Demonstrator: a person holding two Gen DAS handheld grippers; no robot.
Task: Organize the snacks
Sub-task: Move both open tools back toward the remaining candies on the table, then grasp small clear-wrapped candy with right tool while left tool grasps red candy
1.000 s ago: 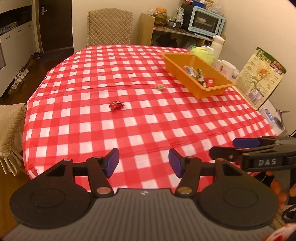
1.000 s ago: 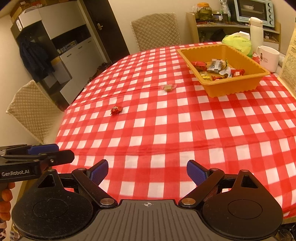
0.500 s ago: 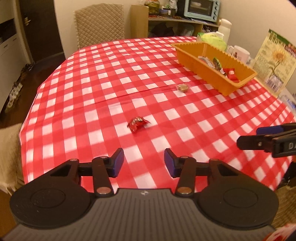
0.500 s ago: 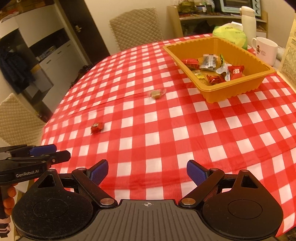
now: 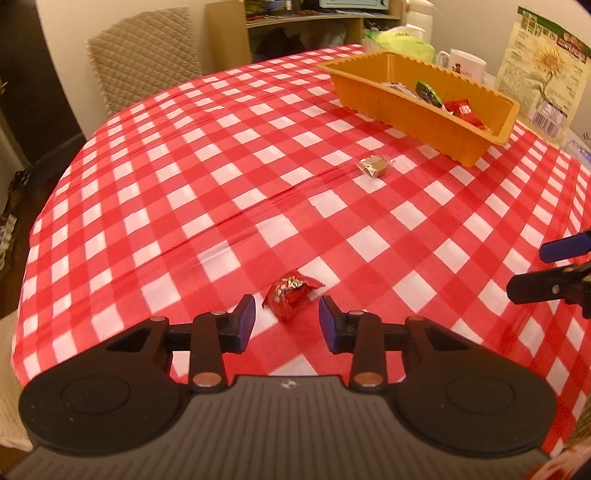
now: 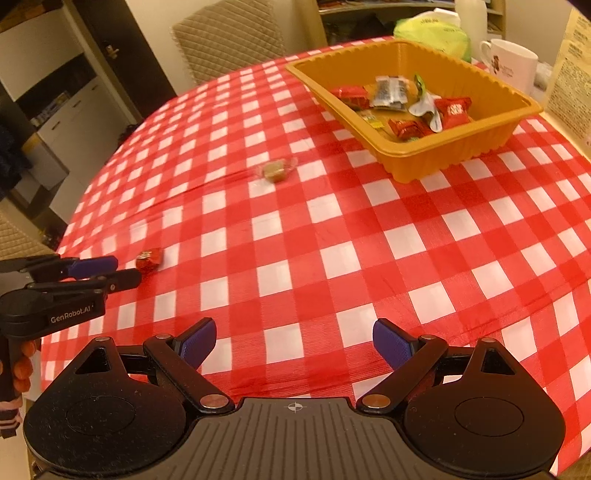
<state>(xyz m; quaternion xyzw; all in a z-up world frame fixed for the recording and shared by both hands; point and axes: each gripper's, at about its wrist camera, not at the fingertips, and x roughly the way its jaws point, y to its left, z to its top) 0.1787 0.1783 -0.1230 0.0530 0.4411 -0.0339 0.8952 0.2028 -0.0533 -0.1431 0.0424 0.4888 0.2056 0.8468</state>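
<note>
Tool status, left (image 5: 287,321): my jaws have just been closing and stand narrowed on either side of the red wrapped candy (image 5: 290,294), which lies on the desk (image 5: 229,177) between the blue pads (image 5: 246,321); the pads are not touching it. Tool status, right (image 6: 294,341): jaws spread wide, nothing between them, held above bare checked cloth near the desk's front edge.

Clearance: open cloth runs from both tools toward the middle of the desk. A crease crosses the cloth diagonally. The left edge of the desk drops off to dark floor.

Mid desk: a small brown wrapped sweet (image 6: 275,170) lies alone, near the orange tray (image 6: 436,162) but apart from it.

Far right: the tray holds several wrapped snacks. Beyond it stand a white mug (image 6: 511,66), a yellow-green bag (image 6: 432,35) and a printed packet with a sunflower (image 5: 543,70).

Room: a quilted chair (image 5: 146,51) stands at the far edge, with shelving behind it.
</note>
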